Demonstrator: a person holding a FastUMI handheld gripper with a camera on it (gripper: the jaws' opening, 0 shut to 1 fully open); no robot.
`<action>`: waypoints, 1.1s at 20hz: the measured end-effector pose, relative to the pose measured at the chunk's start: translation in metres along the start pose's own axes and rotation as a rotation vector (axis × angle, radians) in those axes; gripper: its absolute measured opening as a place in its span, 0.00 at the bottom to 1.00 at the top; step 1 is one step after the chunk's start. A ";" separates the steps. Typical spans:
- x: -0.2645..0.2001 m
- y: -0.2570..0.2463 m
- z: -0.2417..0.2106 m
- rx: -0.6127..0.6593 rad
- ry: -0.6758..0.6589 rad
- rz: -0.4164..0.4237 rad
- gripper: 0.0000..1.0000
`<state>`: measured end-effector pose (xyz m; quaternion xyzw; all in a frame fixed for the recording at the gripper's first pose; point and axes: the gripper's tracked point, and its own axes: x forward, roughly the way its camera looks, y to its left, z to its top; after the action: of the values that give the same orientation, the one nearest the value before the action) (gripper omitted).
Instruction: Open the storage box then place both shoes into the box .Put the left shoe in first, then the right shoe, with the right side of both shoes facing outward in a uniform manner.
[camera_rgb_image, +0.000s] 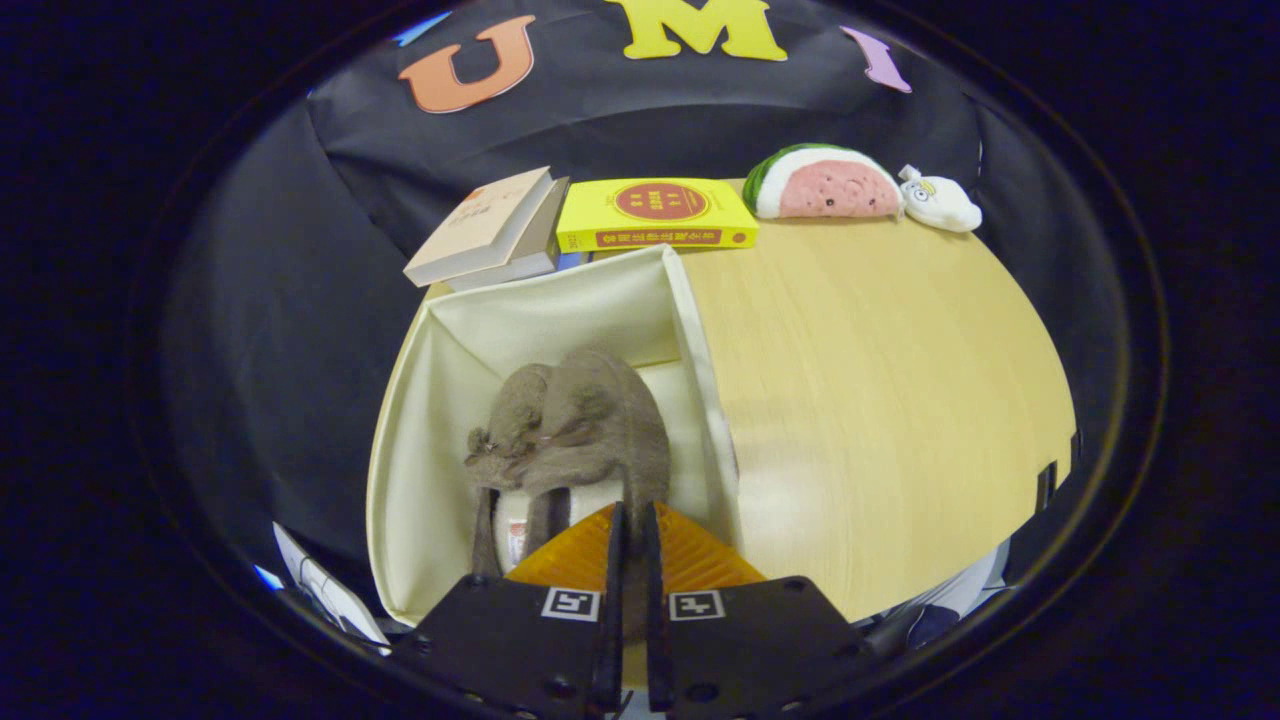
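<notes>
gripper (632, 525): fingers nearly together, pinching heel of shoe (590, 425)
shoe: inside storage box (440, 340), toe far
box: open, on counter (880, 380) left side

two books (600, 225), watermelon plush (825, 185), white toy (940, 203)

Table (880, 380): pale wood-grain top, rounded at its far corner, evenly lit with a soft sheen near its near edge. Wall (620, 130): black cloth, creased, hanging behind and to the left of the table. Along the table's far edge, against the cloth: tan book (480, 228) lying tilted on a second book; yellow book (655, 213) lying flat just beside them; watermelon-slice plush (825, 183); small white plush (940, 203) touching the watermelon plush.
</notes>
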<state>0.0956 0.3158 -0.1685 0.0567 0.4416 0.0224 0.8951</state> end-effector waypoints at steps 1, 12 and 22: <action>-0.004 0.001 0.002 0.002 -0.012 0.005 0.08; -0.052 0.018 0.001 -0.166 -0.225 0.101 0.94; -0.120 -0.083 0.044 -0.171 -0.651 -0.028 0.96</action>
<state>0.0570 0.2186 -0.0573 -0.0204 0.1297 0.0279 0.9909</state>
